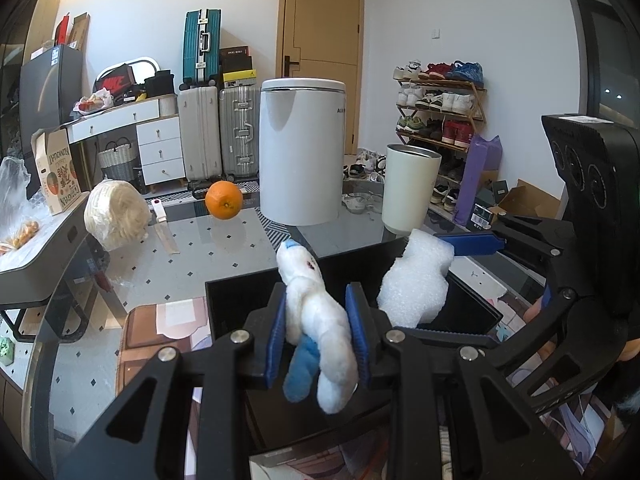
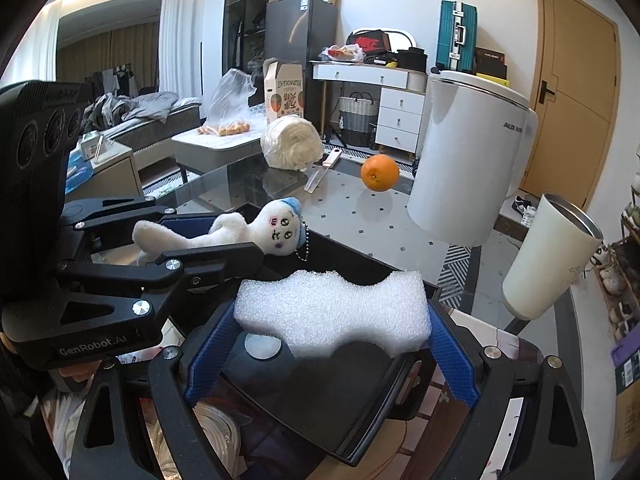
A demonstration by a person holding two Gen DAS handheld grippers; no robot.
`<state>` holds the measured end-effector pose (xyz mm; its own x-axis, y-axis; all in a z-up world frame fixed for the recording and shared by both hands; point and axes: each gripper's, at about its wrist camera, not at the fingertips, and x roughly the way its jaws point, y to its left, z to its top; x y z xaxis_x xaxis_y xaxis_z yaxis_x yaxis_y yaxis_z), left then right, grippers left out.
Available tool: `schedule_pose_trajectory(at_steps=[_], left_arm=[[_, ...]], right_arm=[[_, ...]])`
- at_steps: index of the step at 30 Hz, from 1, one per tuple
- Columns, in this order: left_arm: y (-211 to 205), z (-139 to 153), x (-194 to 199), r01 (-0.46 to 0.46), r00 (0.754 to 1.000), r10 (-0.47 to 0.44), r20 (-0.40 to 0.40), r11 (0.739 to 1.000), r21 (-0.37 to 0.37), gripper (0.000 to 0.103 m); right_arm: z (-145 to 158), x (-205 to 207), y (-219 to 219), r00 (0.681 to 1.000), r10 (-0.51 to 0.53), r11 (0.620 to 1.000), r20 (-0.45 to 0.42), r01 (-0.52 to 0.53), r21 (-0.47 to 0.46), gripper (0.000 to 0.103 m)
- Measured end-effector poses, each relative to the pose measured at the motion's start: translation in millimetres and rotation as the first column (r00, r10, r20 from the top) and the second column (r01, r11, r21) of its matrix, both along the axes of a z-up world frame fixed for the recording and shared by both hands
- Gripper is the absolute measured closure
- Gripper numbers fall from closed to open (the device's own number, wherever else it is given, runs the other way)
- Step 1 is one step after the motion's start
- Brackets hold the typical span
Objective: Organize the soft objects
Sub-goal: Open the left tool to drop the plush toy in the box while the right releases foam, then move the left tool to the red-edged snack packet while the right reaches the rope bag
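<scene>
Plush toy | clamped in left gripper, over black box | foam block spanned crosswise by right gripper, above box.

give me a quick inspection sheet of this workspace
surface: glass-topped patterned table
job's things: plush doll and white foam block, both above black box
clutter: orange, white bin, cream tumbler, knife
grippers: left gripper shut on the doll; right gripper clamps the foam
cables: nothing seen
surroundings: suitcases, shoe rack, door
</scene>
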<state>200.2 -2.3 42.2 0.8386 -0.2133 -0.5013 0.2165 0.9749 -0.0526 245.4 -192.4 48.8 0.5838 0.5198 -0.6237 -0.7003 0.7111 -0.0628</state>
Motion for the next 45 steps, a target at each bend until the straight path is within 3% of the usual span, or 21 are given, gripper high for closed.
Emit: schedule_pose_trajectory(at_steps=[5, 11, 15, 18, 19, 21, 24, 33, 45], left_arm=[[2, -2, 0, 0.006, 1.000, -0.006, -0.018, 1.000, -0.005, 0.074], [1, -1, -2, 0.015, 1.000, -0.015, -0.014, 1.000, -0.007, 0.074], [3, 1, -4, 0.002, 1.000, -0.003, -0.018, 1.000, -0.011, 0.049], [8, 4, -7, 0.009, 1.000, -0.010, -0.030, 0.999, -0.035, 0.042], [9, 6, -9, 0.004, 0.999, -0.005, -0.034, 0.999, -0.036, 0.024], [10, 10, -17, -0.027, 0.999, 0.026, -0.023, 0.999, -0.029, 0.000], [14, 18, -32, -0.059, 0.998, 0.059, 0.021, 0.998, -0.027, 0.000], [25, 19, -68, -0.143, 0.990, 0.143, 0.002, 0.990, 0.010, 0.000], [36, -9, -100, -0.182, 0.980, 0.184, -0.071, 0.983, 0.033, 0.000]], right_arm=[[-5, 0, 4, 1.000, 0.028, 0.999, -0.002, -0.028, -0.026, 0.011], [-2, -3, 5, 0.999, 0.038, 0.999, 0.010, -0.037, -0.026, 0.003], [2, -11, 1, 0.999, 0.033, 0.999, 0.030, -0.032, -0.035, 0.002], [6, -18, -6, 0.999, 0.017, 1.000, 0.032, -0.017, -0.025, 0.001], [8, -21, -10, 1.000, 0.011, 1.000, 0.029, -0.010, -0.017, 0.001], [12, -26, -16, 1.000, -0.003, 1.000, 0.020, 0.003, 0.000, 0.001], [16, -36, -26, 0.999, -0.032, 0.999, 0.004, 0.032, 0.033, 0.001], [19, -70, -54, 0.993, -0.095, 0.988, -0.069, 0.103, 0.119, 0.001], [1, -99, -85, 0.988, -0.115, 0.989, -0.099, 0.124, 0.085, 0.001]])
